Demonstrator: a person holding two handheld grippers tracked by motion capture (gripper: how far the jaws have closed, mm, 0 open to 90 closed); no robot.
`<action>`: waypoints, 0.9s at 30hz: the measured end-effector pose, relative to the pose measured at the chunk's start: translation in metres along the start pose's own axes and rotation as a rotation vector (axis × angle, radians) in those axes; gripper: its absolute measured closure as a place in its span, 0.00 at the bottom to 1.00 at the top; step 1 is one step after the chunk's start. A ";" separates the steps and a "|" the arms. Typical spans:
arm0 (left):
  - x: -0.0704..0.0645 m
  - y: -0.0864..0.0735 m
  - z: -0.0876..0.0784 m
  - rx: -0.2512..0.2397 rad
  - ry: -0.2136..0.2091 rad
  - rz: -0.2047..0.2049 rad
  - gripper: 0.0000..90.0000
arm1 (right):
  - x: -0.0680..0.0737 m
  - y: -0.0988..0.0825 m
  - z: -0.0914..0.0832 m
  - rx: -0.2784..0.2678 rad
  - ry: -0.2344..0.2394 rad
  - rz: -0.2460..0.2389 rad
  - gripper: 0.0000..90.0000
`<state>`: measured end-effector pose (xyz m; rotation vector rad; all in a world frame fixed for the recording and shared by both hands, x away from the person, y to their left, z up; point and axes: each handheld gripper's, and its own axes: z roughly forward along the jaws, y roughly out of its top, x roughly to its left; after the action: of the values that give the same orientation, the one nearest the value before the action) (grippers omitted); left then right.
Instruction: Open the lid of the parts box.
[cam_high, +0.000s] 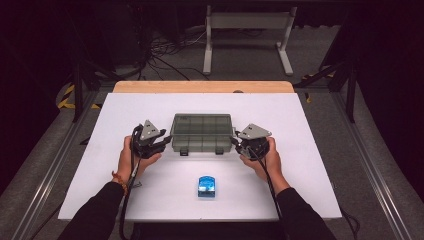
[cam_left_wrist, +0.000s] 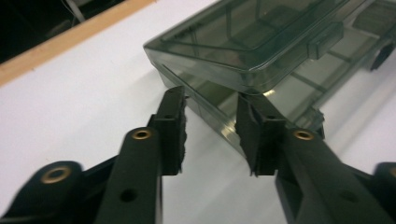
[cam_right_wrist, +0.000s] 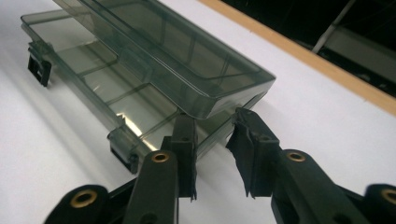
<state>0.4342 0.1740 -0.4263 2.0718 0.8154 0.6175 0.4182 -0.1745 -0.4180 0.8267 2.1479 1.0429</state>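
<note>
Fingers (cam_left_wrist: 173, 122) of both grippers stand apart at the organiser box (cam_high: 201, 132) ends, gripping nothing. Light, rigid, slippery plastic: grip the base rim, not the raised lid.

The person wears dark long sleeves and a small orange band (cam_high: 119, 178) on the left wrist. Each hand carries a black gripper: the left gripper (cam_high: 161, 144) and the right gripper (cam_high: 238, 143). Each has a grey three-cornered plate on top, brass-coloured screws, and a black cable hanging behind it.
</note>
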 end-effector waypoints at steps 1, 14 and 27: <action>0.000 0.004 -0.001 -0.009 0.032 0.024 0.66 | -0.001 0.001 -0.001 -0.004 -0.008 -0.008 0.76; 0.003 0.033 0.002 -0.025 0.082 0.092 0.65 | -0.010 0.020 -0.001 -0.043 -0.036 -0.041 0.74; 0.018 0.062 0.005 -0.052 0.096 0.114 0.78 | -0.030 0.046 0.005 -0.056 -0.024 0.010 0.82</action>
<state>0.4698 0.1554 -0.3755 2.0649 0.7310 0.7970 0.4529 -0.1717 -0.3750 0.8203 2.0873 1.0882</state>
